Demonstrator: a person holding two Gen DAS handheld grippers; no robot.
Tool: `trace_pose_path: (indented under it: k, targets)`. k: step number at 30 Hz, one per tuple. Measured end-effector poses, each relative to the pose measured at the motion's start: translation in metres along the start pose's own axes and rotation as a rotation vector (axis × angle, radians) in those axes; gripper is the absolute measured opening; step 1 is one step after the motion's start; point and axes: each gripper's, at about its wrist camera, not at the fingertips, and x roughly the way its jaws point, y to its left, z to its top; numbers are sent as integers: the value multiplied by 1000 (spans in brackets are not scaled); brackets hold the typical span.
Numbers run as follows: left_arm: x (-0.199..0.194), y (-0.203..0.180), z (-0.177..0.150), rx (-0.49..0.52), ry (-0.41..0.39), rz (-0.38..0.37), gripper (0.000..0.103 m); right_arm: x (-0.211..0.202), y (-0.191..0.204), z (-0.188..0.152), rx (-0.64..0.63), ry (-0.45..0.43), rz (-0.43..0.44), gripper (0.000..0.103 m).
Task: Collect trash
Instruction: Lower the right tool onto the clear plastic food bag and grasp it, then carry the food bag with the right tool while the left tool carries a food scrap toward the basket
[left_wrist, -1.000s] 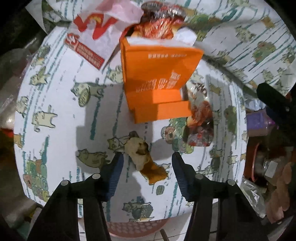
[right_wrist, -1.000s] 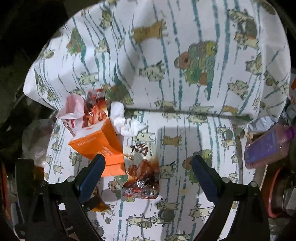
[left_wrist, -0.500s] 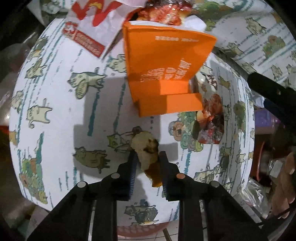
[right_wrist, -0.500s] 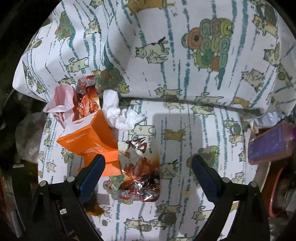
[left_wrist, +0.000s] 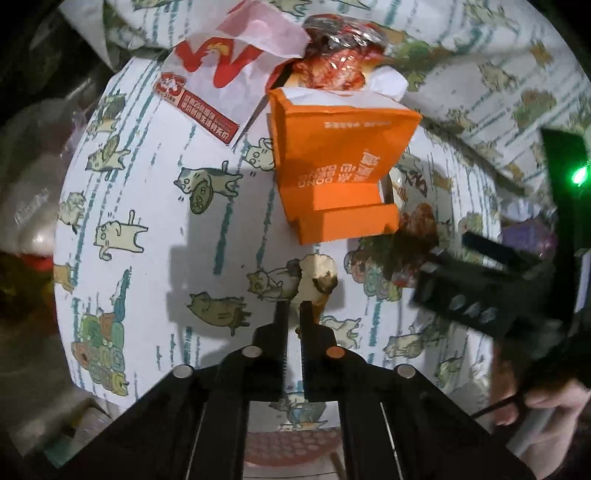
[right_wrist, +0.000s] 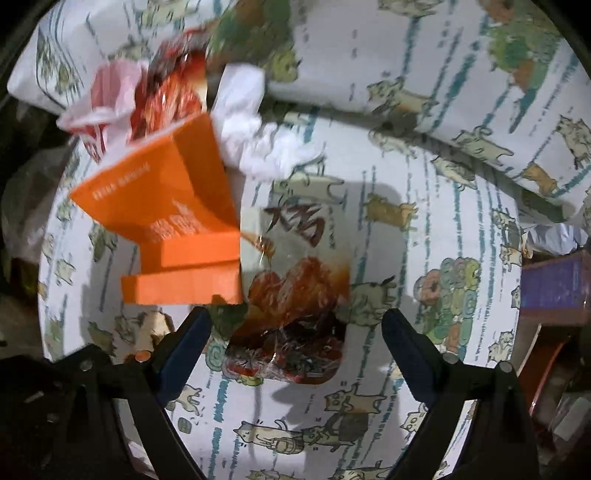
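Nearest, the left gripper (left_wrist: 294, 308) points down at a stool covered in a cat-print cloth (left_wrist: 147, 206), its jaws pinched tight on a scrap (left_wrist: 317, 275) of pale, brown-edged food waste whose upper end sticks out beyond the tips. Just past the scrap stands an orange box (left_wrist: 332, 166), open at the top, leaning with its folded flap toward the camera. Behind the box lie a white paper bag (left_wrist: 229, 62) with red print and a red crinkled wrapper (left_wrist: 340, 62), both at the far rim of the stool. To the right of the box, the right gripper (left_wrist: 476, 291) hangs dark and blurred over a sauce-stained plastic bag (left_wrist: 417, 225), with a person's hand (left_wrist: 546, 402) gripping its handle at the lower right. From the right wrist, that gripper (right_wrist: 295, 325) has its jaws spread wide, one on either side of the plastic bag (right_wrist: 299, 295), which lies flat on the cloth; the pads do not touch it. Beside the bag to the left sits the box (right_wrist: 166, 214), and beyond it a crumpled white tissue (right_wrist: 255, 140) and the wrapper (right_wrist: 170, 96). A purple bottle (right_wrist: 554, 280) lies off the stool's right edge.
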Motion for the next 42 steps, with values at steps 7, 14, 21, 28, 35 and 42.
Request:
trace_pose_path:
  k: [7,14,21,28,35,42]
  targets:
    - [1,3,7,6,24,-14,31,22,13,-7,-34,106,-24,83]
    - [15,-11,1,42,35,-5,46,18,1,-10,9,155,-2,72]
    - [48,-29,-3,58,87,35,25,2,-31,-11,109,185,81,71]
    - [25,-34,0,85,-3,49,10,-37,-54,-12,113,104,97,71]
    - [-30,-32,2,104,-173,3,10,-82,-66,-27,208,-50,274,71]
    - [-90,-24,3,158,-425,127,10,-155,-62,-34,125,-384,331,71]
